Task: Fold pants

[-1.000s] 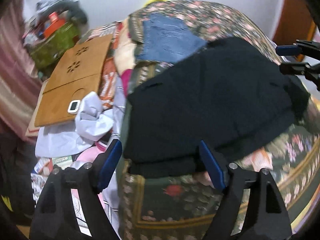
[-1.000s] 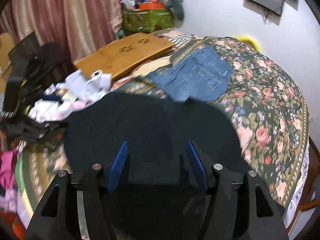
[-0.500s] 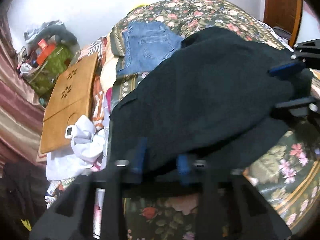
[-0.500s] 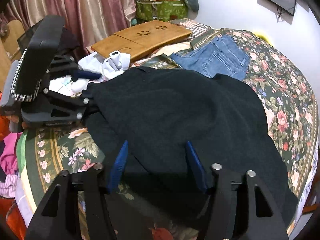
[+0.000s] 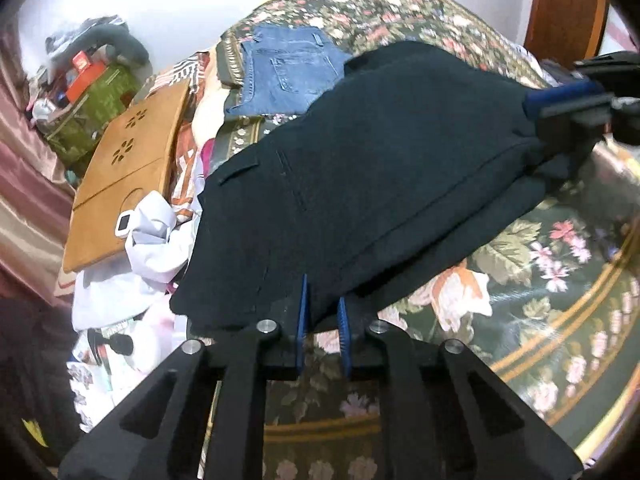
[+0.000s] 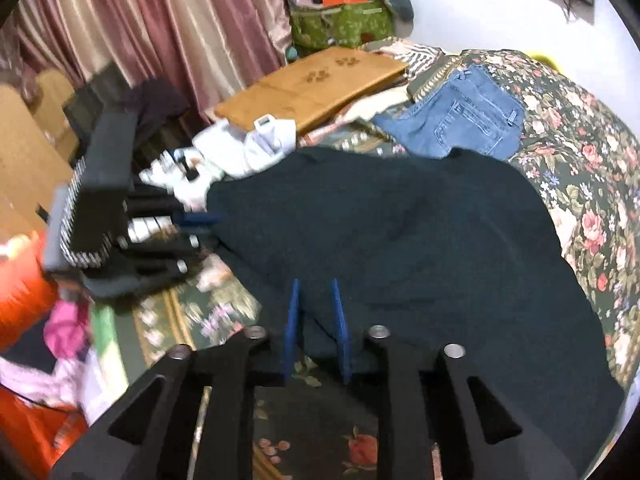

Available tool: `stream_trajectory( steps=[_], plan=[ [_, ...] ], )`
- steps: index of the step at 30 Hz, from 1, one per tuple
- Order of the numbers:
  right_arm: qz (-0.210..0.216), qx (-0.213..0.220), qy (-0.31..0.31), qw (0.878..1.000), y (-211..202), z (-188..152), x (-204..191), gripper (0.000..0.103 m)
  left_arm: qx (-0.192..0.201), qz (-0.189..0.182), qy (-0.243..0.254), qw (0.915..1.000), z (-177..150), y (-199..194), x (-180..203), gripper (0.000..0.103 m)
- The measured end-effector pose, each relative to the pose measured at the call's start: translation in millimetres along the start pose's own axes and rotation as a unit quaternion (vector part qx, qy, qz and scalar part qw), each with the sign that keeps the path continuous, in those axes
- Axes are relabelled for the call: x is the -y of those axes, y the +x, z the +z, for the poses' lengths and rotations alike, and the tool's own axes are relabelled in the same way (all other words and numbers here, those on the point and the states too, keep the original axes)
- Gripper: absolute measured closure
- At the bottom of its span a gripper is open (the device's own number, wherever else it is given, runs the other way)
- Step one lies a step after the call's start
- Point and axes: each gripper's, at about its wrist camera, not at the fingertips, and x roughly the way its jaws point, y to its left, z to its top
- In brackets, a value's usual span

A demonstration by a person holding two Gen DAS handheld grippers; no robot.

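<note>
Black pants (image 5: 380,168), floral dark-green bedspread (image 5: 560,264), blue jeans (image 5: 288,68)

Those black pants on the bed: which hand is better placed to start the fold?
Neither alone, probably. The left hand-held gripper and the right hand-held gripper have both just been closing on the near edge of the black pants, one towards each end, so lifting together looks likeliest.

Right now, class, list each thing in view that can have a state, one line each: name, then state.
Black pants: spread on the bedspread, near edge pinched at two spots.
Left gripper: jaws just closed on the pants' edge.
Right gripper: jaws just closed on the pants' edge.
Jeans: folded, lying flat.
Wooden lap desk: lying flat.
Curtains: drawn.
</note>
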Motion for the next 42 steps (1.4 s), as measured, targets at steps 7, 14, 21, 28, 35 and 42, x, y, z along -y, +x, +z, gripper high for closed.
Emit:
stream_trajectory(
  steps=[7, 14, 21, 28, 35, 42],
  plan=[
    [-0.084, 0.056, 0.091, 0.991, 1, 22, 51, 0.048, 0.024, -0.023, -0.061, 0.9976, 3, -34, -26, 0.077],
    [-0.097, -0.004, 0.123, 0.988, 22, -11, 75, 0.045, 0.062, 0.001, -0.077, 0.9951, 38, -41, -42, 0.033],
    [-0.081, 0.014, 0.160, 0.984, -13, -53, 73, 0.045, -0.005, -0.041, -0.084, 0.9956, 72, 22, -26, 0.026],
    [-0.124, 0.061, 0.219, 0.966, -62, -89, 88, 0.044, -0.015, -0.008, -0.042, 0.9990, 59, 33, 5, 0.024],
    [-0.185, 0.142, 0.354, 0.906, -134, -160, 122, 0.035, 0.005, -0.013, -0.033, 0.9994, 69, 16, 11, 0.024],
    [-0.201, 0.180, 0.490, 0.829, -156, -233, 163, 0.034, 0.032, -0.044, -0.007, 0.9985, 107, 3, 50, 0.014]
  ],
)
